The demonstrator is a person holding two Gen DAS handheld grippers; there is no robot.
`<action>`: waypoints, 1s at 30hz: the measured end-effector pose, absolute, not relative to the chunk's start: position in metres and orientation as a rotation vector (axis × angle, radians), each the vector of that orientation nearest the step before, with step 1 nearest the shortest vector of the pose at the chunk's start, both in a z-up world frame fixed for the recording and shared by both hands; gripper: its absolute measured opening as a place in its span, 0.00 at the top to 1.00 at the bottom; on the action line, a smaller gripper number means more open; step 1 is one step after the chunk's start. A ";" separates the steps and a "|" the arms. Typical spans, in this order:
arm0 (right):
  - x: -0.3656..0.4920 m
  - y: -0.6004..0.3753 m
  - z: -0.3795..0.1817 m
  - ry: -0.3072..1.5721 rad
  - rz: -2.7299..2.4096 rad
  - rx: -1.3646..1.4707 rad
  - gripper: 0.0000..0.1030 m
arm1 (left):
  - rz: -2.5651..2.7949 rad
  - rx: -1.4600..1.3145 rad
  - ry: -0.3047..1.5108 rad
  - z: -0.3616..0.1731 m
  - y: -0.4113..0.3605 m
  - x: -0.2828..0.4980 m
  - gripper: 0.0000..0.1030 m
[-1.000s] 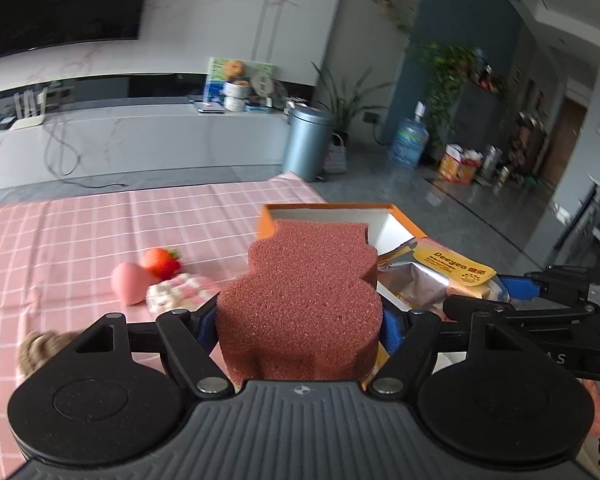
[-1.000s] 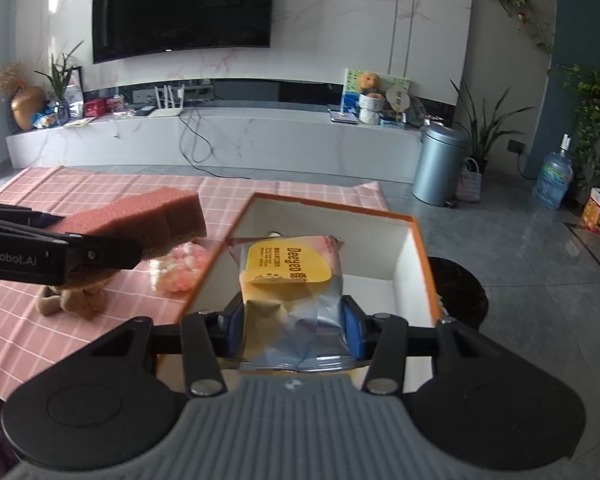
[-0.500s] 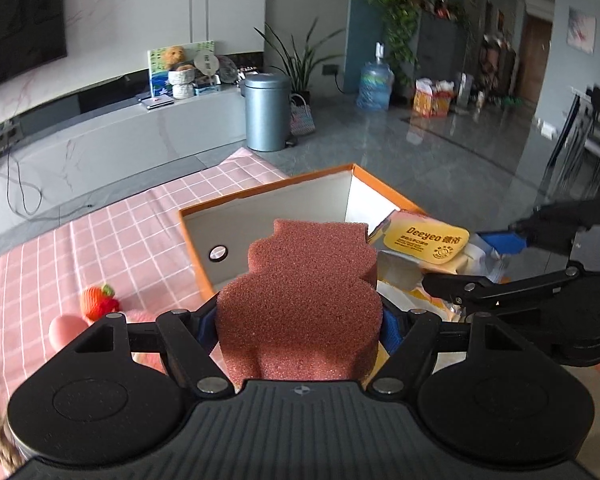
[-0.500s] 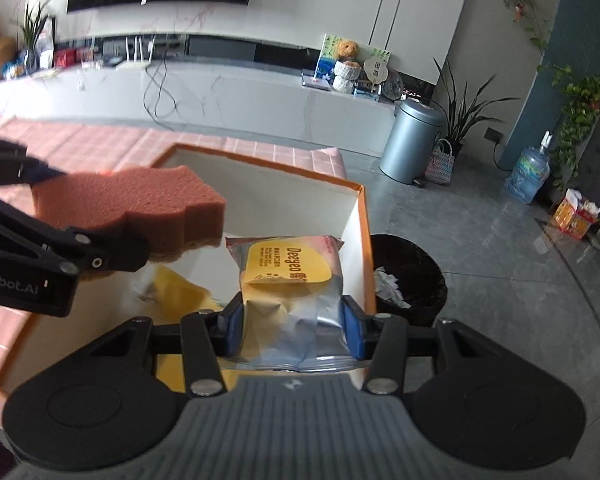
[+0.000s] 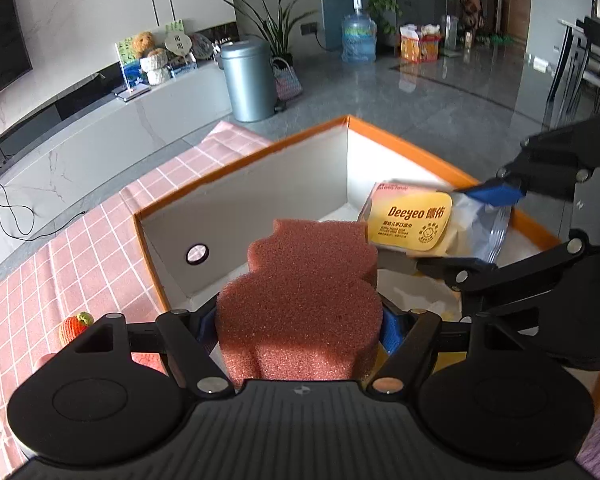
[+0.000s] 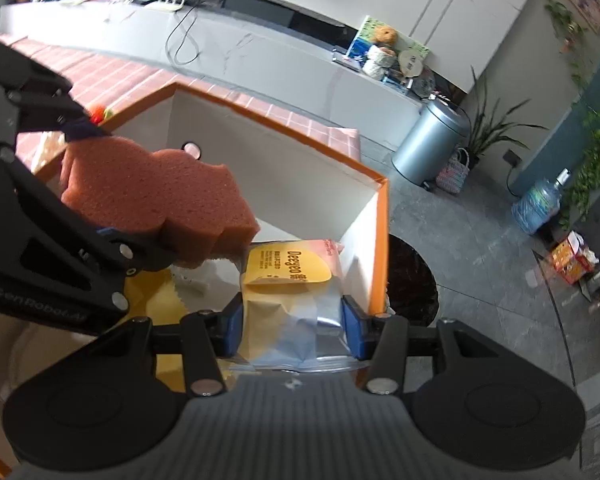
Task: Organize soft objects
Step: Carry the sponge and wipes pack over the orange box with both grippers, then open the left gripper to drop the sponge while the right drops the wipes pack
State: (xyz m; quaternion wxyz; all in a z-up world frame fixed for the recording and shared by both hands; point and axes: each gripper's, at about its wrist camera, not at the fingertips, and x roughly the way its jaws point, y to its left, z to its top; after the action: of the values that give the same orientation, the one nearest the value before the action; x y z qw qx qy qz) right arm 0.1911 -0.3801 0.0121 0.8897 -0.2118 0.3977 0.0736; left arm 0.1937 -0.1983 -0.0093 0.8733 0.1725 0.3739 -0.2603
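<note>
- The orange-rimmed box (image 5: 404, 148) is sitting at the corner of the tabletop (image 5: 100, 240) in its pink checked cloth, with open floor and a dark waste bin (image 6: 412, 276) just past its far wall; I am thinking a knock on that wall from either tool is risking a shove toward the edge.
- The left hand-held gripper (image 5: 300, 324) is clamping the reddish-brown sponge (image 5: 304, 296) at its lower lobes, jaws set wide, and is holding it over the near part of the box. The sponge is soft and is sticking well out ahead of the pads, so a release from this height is likely bouncing it against the wall or out over the rim.
- The right hand-held gripper (image 6: 292, 324) is gripping the wet-wipes pack (image 6: 292, 300) by its crinkled foil sides, jaws about half-way, above the far right corner of the box. The foil is looking slippery and the pack is sagging, so it may be slipping free early.
- The two tools are hanging very close, the sponge nearly touching the pack's yellow label (image 5: 410, 220); lowering both together is inviting a collision or one item landing on the other.
- The crocheted strawberry (image 5: 74, 328) is waiting on the cloth beside the box, near enough for a swinging tool to be brushing it away.
</note>
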 end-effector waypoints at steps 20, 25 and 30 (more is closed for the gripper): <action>0.203 -0.363 -0.006 0.979 0.227 -0.552 0.38 | -0.568 0.636 0.794 -0.028 -0.221 0.199 0.17; 0.193 -0.363 0.003 0.953 0.234 -0.575 0.32 | -0.553 0.691 0.826 -0.032 -0.225 0.202 0.14; 0.182 -0.366 0.009 0.942 0.238 -0.581 0.31 | -0.529 0.738 0.829 -0.035 -0.230 0.202 0.11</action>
State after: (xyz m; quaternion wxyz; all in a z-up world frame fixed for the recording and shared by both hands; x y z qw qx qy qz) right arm 0.1823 -0.3659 0.0091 0.8440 -0.2754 0.4462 0.1127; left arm 0.2018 -0.2298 -0.0348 0.8169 0.3462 0.3891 -0.2480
